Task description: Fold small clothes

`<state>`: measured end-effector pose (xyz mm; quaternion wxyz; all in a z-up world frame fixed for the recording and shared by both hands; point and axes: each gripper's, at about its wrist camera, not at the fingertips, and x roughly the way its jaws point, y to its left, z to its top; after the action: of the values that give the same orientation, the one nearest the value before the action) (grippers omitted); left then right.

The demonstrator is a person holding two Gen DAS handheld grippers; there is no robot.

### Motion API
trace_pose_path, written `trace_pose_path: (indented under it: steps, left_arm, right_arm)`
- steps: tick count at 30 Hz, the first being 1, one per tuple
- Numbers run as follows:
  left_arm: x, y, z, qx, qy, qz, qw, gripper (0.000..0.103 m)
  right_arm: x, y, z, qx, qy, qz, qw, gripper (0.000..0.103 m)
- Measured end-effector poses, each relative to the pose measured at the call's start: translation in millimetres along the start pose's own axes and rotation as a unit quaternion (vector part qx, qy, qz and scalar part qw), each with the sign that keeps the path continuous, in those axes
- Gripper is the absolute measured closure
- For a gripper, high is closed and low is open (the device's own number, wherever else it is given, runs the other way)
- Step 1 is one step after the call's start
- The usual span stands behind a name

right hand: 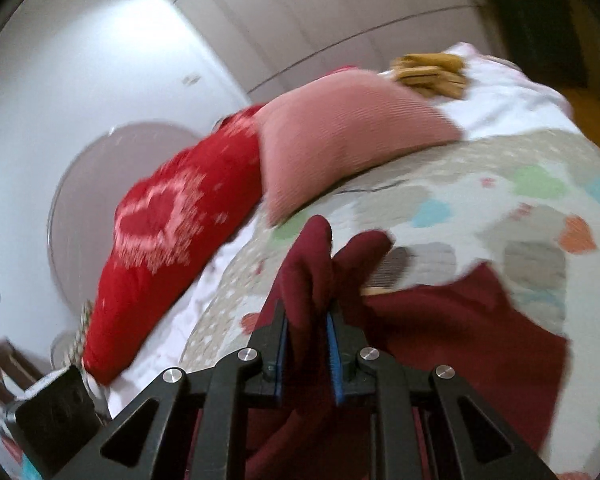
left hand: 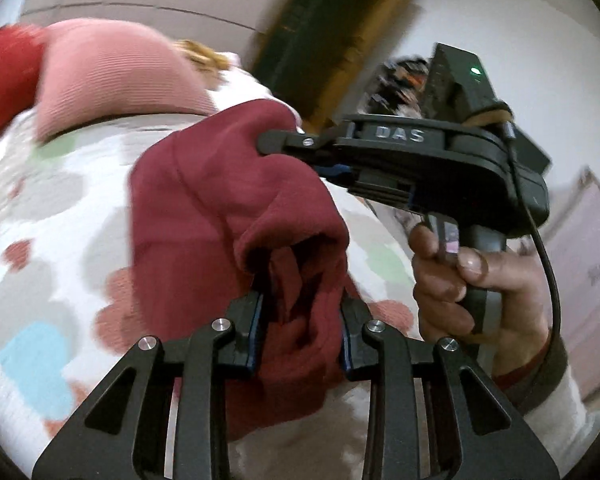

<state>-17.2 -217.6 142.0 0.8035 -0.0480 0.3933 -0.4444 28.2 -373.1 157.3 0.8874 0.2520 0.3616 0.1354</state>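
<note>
The dark red garment (left hand: 220, 208) hangs in the air over the bed, stretched loosely between the two grippers rather than lying flat. The left gripper (left hand: 302, 312) has its jaws closed down on a thick bunched fold of the cloth, with fabric spilling out above and below the pads. The right gripper (right hand: 306, 320) is likewise clamped on a gathered edge, a lump of cloth sticking up past the fingertips; in the left camera's view its tip is seen to the right, biting into the far upper edge of the garment. The rest of the cloth sags down toward the patterned bedspread (right hand: 500, 184), and part of it seems to touch the cover on the near right. It looks like a soft, light knit: it drapes, wrinkles and bunches easily, with no stiffness to hold a shape, and is neither slippery nor fragile. Because both grips hold wads rather than clean single edges, the fold would likely come out lumpy; a hem or corner taken flat would handle better. At the far left of the bed lie a pink pillow (right hand: 340, 136) and a red cushion (right hand: 168, 232), well apart from the garment. Both views are blurred.
</note>
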Motion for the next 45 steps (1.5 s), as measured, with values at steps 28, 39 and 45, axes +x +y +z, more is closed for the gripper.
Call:
trace_pose_path:
  steps: [28,39,45]
  left_arm:
    - [7.5,25.8,-51.9,0.022,0.085,0.04,0.9953,0.031]
    - [11.4,17.3,-65.9,0.038,0.09,0.048,0.994,0.032]
    - [-19.7,16.4,-51.2,0.055,0.04,0.075,0.9949,0.031]
  right_arm:
    - [-31.1,-78.4,-98.2,0.143,0.01,-0.027,0.989,0.067]
    - [-35.5,-93.0,-124.5,0.123,0.007,-0.11,0.986,0.087]
    - [-84.8,-81.2,-110.4,0.122,-0.036,-0.109,0.986,0.067]
